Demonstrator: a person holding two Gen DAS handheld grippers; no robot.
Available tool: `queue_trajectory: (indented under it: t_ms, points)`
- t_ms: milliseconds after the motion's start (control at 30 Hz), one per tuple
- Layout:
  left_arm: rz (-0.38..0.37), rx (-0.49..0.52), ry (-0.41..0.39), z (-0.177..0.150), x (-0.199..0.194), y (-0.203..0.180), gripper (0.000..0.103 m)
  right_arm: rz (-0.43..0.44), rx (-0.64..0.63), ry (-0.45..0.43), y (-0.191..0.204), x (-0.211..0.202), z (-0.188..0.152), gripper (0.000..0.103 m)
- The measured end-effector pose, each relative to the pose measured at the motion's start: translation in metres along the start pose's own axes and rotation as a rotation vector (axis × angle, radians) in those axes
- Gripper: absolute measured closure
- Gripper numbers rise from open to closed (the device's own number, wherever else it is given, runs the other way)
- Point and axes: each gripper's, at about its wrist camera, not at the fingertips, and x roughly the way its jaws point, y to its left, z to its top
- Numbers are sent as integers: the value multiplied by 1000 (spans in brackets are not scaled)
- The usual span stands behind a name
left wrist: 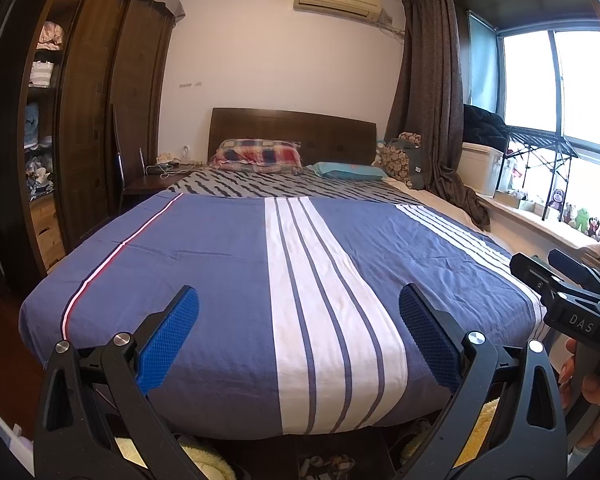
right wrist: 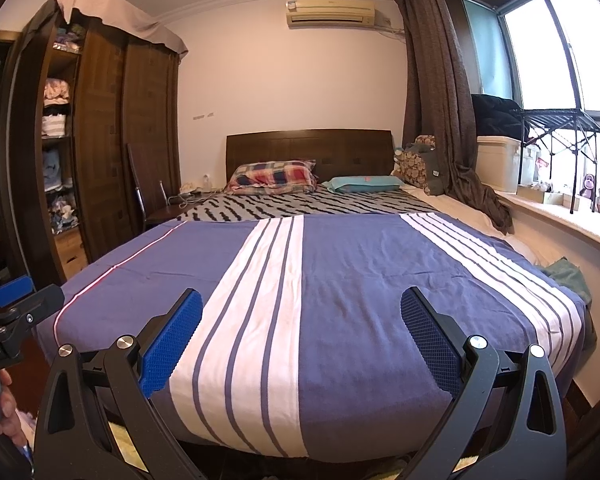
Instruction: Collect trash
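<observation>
Both grippers are held at the foot of a bed, jaws spread wide and holding nothing. The left gripper (left wrist: 299, 334) and the right gripper (right wrist: 301, 336) each frame the blue bedspread (left wrist: 204, 264) with its white stripes.

No trash can be picked out on the bed in either view. Only the left wrist view shows the floor under the foot of the bed, where small items (left wrist: 328, 465) lie that are too dim to identify, beside something yellow and fluffy (left wrist: 204, 462). It also catches the other gripper's body at its right edge, lettered "DAS" (left wrist: 581, 323).

Only the right wrist view shows a green cloth (right wrist: 570, 276) bunched at the bed's right edge.

Farther back lie a plaid pillow (right wrist: 274, 177) and a teal pillow (right wrist: 362, 183) by the headboard (right wrist: 308, 148), with a wardrobe (right wrist: 100, 140) left, a curtain (right wrist: 440, 92) right, and an air conditioner (right wrist: 330, 12) on the wall, its label unreadable.
</observation>
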Motion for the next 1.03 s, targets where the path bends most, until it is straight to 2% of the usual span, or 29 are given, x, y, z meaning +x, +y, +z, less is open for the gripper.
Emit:
queue_trajectory:
  t_ms: [100, 300, 467, 567, 1033]
  points:
    - [-20, -12, 1, 0, -1, 0, 8, -1, 1, 2, -1, 1, -1, 3]
    - [5, -23, 5, -1, -1, -3, 8, -8, 3, 7, -1, 2, -1, 3]
    - [-10, -28, 8, -2, 0, -3, 8, -10, 2, 7, -1, 3, -1, 3]
    - [17, -16, -5, -3, -1, -4, 8, -13, 3, 11, 0, 4, -2, 3]
    - [29, -11, 28, -5, 6, -3, 8, -17, 8, 17, -2, 6, -3, 3]
